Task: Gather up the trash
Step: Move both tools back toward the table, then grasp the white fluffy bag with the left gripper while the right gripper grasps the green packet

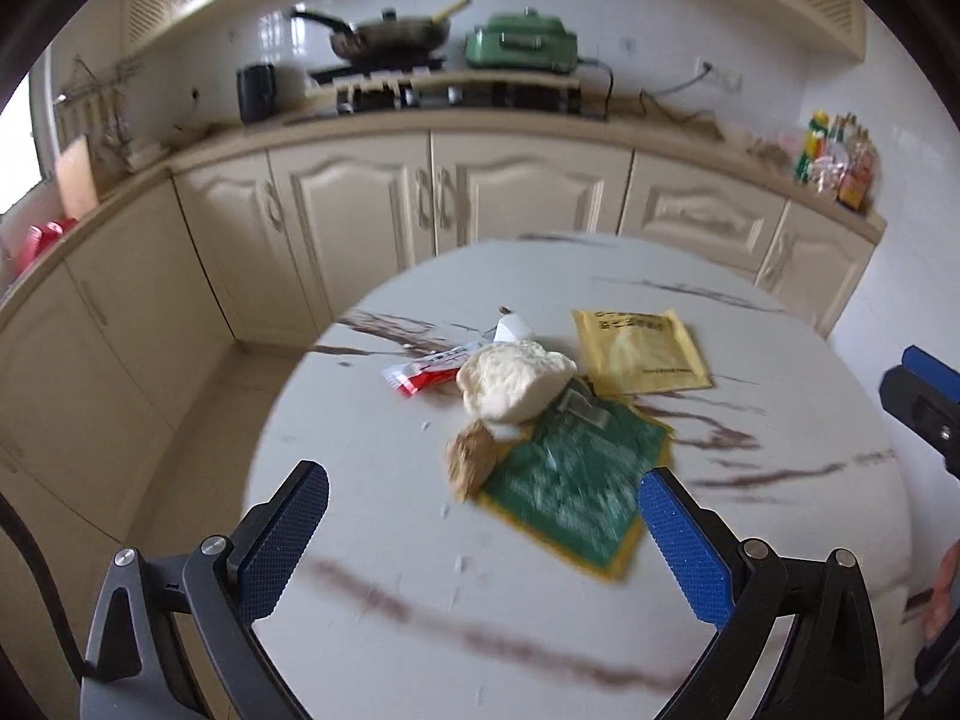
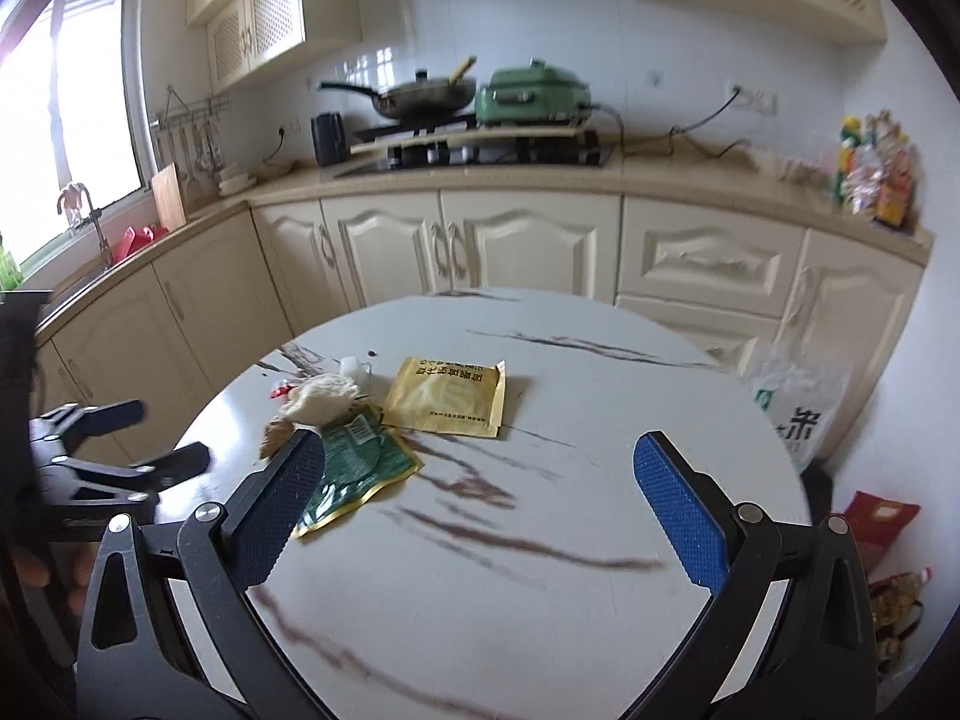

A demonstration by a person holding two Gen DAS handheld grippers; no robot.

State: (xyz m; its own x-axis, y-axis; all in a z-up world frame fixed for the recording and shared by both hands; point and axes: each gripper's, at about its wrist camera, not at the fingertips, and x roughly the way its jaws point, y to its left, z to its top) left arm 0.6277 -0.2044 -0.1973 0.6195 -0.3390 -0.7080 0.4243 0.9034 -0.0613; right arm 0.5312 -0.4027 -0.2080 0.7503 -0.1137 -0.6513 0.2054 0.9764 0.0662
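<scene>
Your left gripper (image 1: 483, 516) is spread wide with nothing between its blue pads, hovering above the near side of the round marble table (image 1: 600, 630), and your right gripper (image 2: 480, 501) is just as wide and just as empty over the table's bare middle. The trash sits in one small cluster toward the far left of the tabletop: a green packet (image 1: 576, 480) nearest your left gripper, a brown crumpled scrap (image 1: 471, 459) touching its left edge, a pale crumpled wad (image 1: 513, 381) lying partly on the packet's far end, a red-and-white wrapper (image 1: 429, 375) just behind the wad, and a yellow sachet (image 1: 639, 351) beside it to the right. Take the lumpy pieces first, since the wad and the scrap give the pads something to close around (the flat packets probably need an edge lifted or a slide toward the table's rim). Come down on the wad from above with the pads straddling it, and close gently so it does not drag the green packet along. A white plastic bag (image 2: 798, 402) hangs off the table's right side and looks like the likely drop point, though its mouth is not visible.
</scene>
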